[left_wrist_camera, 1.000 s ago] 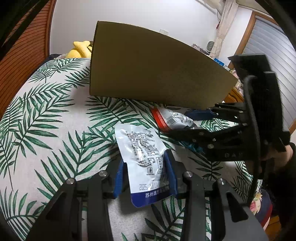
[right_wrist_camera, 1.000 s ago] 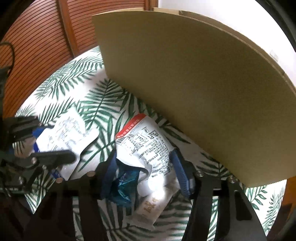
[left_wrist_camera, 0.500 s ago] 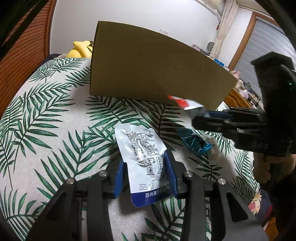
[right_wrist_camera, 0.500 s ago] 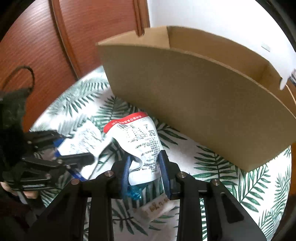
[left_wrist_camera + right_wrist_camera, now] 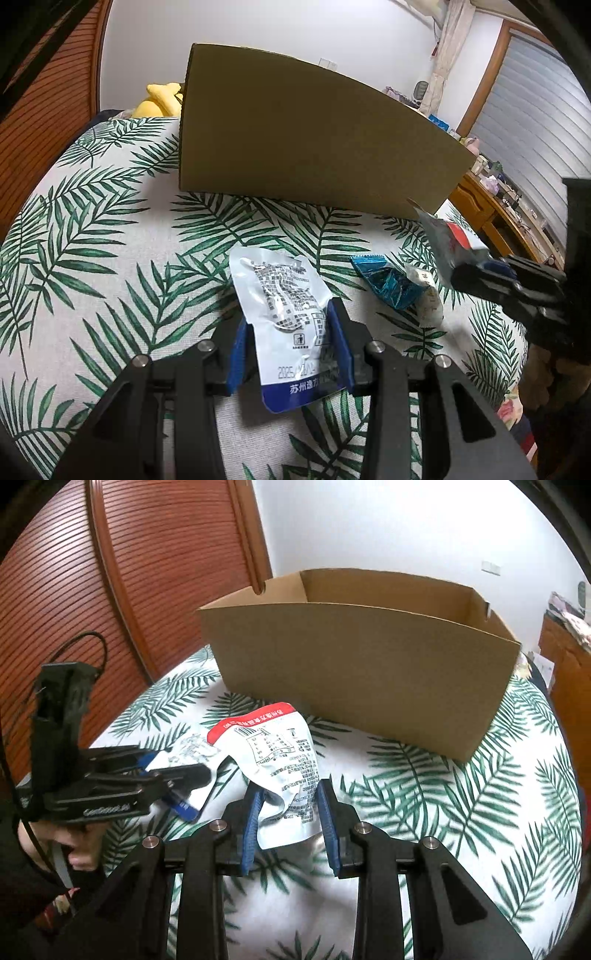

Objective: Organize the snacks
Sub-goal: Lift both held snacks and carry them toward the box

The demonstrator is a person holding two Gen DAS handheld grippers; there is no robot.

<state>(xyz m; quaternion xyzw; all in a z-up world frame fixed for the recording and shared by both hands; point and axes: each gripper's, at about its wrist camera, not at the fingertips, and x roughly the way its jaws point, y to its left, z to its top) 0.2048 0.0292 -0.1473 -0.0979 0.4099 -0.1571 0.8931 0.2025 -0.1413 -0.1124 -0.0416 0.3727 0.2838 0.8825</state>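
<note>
On the leaf-print cloth (image 5: 110,236) lies a white-and-blue snack packet (image 5: 273,280), with my left gripper (image 5: 290,317) shut on its lower half. My right gripper (image 5: 290,794) is shut on a white packet with a red top (image 5: 273,746) and holds it above the cloth, in front of the open cardboard box (image 5: 351,672). The left wrist view shows that right gripper (image 5: 480,266) at the right edge with the red-topped packet (image 5: 450,236) sticking up. The right wrist view shows the left gripper (image 5: 177,768) low on the left.
A crumpled blue foil wrapper (image 5: 388,280) and a small white packet (image 5: 428,295) lie on the cloth right of my left gripper. A yellow plush toy (image 5: 159,99) sits behind the box (image 5: 314,140). Louvred wooden doors (image 5: 147,572) stand to the left, a wooden desk (image 5: 491,218) to the right.
My right gripper closed on the red-topped packet and lifted it off the cloth, leaving the blue wrapper and the small white packet behind. The left gripper and its packet stayed put.
</note>
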